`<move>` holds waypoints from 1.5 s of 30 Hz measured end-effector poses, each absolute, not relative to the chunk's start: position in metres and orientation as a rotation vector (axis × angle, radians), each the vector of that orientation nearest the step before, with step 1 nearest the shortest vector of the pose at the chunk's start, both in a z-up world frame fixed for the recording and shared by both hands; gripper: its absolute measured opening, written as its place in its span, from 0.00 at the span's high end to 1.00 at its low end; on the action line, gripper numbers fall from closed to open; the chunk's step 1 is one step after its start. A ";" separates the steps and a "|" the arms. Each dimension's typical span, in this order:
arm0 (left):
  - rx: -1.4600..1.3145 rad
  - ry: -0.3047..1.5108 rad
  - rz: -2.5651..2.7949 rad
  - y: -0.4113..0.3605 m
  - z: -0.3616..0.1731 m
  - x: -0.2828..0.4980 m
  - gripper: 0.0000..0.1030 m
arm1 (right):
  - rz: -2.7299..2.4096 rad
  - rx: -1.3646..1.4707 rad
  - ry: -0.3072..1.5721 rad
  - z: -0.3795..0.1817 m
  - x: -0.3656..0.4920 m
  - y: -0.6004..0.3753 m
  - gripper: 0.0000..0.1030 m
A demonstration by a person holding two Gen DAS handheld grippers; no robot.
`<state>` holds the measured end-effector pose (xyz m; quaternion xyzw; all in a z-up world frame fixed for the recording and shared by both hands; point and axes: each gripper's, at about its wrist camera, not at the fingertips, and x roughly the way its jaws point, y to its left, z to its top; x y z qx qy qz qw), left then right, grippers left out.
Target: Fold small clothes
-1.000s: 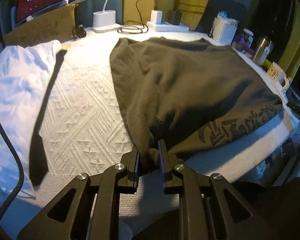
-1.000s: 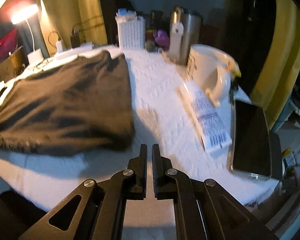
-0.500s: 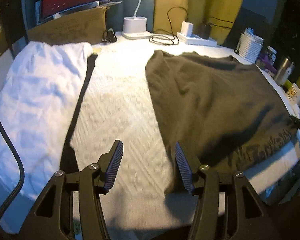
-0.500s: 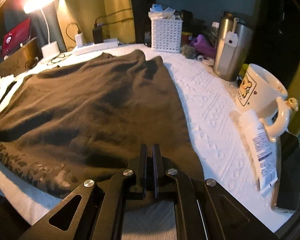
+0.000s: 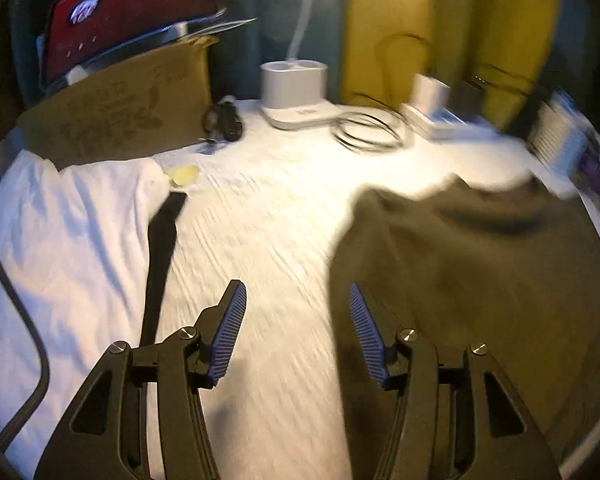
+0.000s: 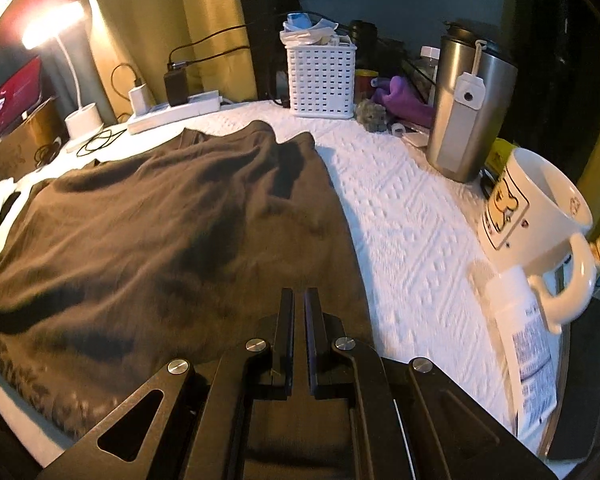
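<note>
Right now I am holding the left gripper [image 5: 296,300] with its fingers spread wide and nothing between them, hovering over the white textured cloth [image 5: 268,240] that is covering the table. Its right finger is sitting at the near left edge of the brown shirt [image 5: 480,272]; the view is blurring, so I cannot tell whether it is touching. A white garment [image 5: 68,248] with a black strip [image 5: 160,256] along its edge is lying well to the left.

I am keeping the right gripper [image 6: 295,300] clenched, its fingers nearly together over the shirt's [image 6: 172,224] near right part, with no fabric showing between them. The shirt is lying spread flat, wrinkled, with dark print along its near edge. A mug [image 6: 536,216], a steel tumbler [image 6: 468,108] and a white basket [image 6: 320,76] are standing to the right, clear of the shirt.
</note>
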<state>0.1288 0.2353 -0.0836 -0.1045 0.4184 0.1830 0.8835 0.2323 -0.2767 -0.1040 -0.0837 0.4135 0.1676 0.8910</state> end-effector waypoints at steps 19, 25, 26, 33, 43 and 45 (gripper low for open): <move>-0.187 0.913 0.211 0.211 -0.112 0.196 0.48 | 0.319 -0.160 0.907 -0.121 0.257 -0.273 0.95; -0.184 0.909 0.132 0.196 -0.108 0.194 0.50 | 0.290 -0.163 0.895 -0.121 0.253 -0.272 0.95; -0.185 0.909 0.125 0.194 -0.108 0.193 0.52 | 0.287 -0.167 0.894 -0.121 0.253 -0.272 0.95; -0.132 0.887 0.096 0.179 -0.107 0.186 0.93 | 0.287 -0.159 0.893 -0.121 0.252 -0.272 0.94; -0.034 0.791 0.320 0.226 -0.092 0.185 0.93 | 0.291 -0.140 0.896 -0.120 0.252 -0.274 0.94; -0.058 0.817 0.321 0.230 -0.096 0.189 0.89 | 0.293 -0.128 0.898 -0.120 0.253 -0.276 0.94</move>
